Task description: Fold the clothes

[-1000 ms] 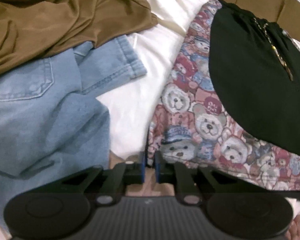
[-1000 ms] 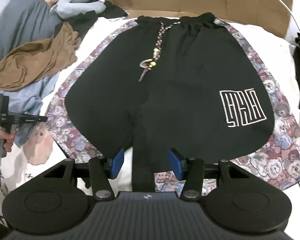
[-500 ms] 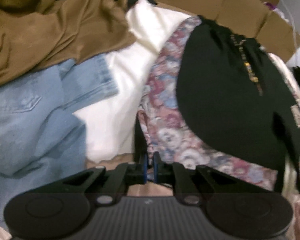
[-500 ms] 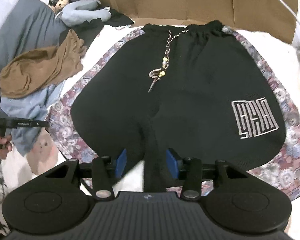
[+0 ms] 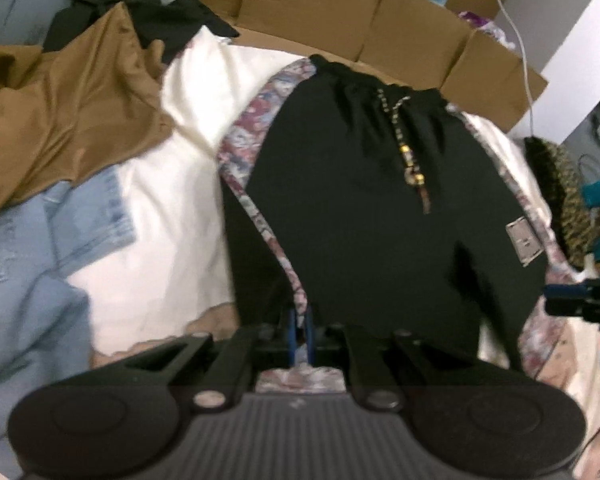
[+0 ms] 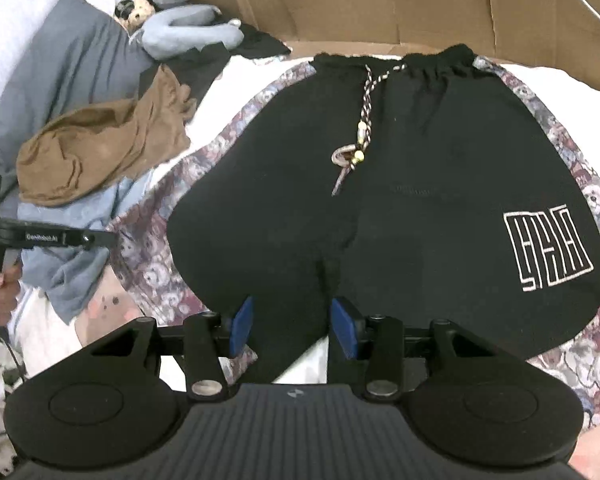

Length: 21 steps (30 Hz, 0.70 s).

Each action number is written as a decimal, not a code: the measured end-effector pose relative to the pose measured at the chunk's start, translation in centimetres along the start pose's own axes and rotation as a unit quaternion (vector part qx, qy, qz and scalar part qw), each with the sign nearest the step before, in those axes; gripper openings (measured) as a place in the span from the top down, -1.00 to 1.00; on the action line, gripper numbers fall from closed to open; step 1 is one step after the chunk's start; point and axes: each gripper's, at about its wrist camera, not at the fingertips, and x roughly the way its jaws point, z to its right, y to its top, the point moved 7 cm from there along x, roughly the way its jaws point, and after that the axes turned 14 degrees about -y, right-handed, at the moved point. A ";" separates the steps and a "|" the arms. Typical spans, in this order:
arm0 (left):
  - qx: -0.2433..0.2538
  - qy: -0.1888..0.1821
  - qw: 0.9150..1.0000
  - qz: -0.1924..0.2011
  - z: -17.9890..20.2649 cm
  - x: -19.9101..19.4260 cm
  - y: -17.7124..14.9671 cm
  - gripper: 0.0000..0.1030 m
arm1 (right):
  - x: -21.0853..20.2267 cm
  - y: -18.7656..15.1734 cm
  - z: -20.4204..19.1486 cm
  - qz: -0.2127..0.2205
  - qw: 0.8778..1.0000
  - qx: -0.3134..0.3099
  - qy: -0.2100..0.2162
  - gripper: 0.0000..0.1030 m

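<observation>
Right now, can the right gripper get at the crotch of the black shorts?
Probably yes. The right gripper is open, and the crotch of the black shorts lies just ahead between its fingers, with nothing over it. The left gripper is clamped on the bear-print side panel, away from that spot.

We see a home bedroom: a bed with white sheet (image 6: 236, 80), grey pillow (image 6: 60, 76), stuffed toy (image 6: 180, 28), scattered clothes (image 6: 100, 144) and cardboard boxes (image 6: 380, 0) behind.

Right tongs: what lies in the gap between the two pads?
In the right wrist view, the right tongs stand open; the black crotch fabric of the shorts runs between the pads, touching neither.
</observation>
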 end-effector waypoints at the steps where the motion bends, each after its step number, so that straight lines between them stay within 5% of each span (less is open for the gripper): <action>1: -0.004 -0.008 1.000 0.001 0.5 0.2 0.2 0.90 | 0.0 0.1 -0.2 0.003 1.000 -0.001 0.003 0.01; 21: -0.048 -0.120 0.992 -0.002 8.7 4.8 3.8 0.91 | 2.7 3.2 -9.2 0.055 0.995 -0.030 0.071 0.01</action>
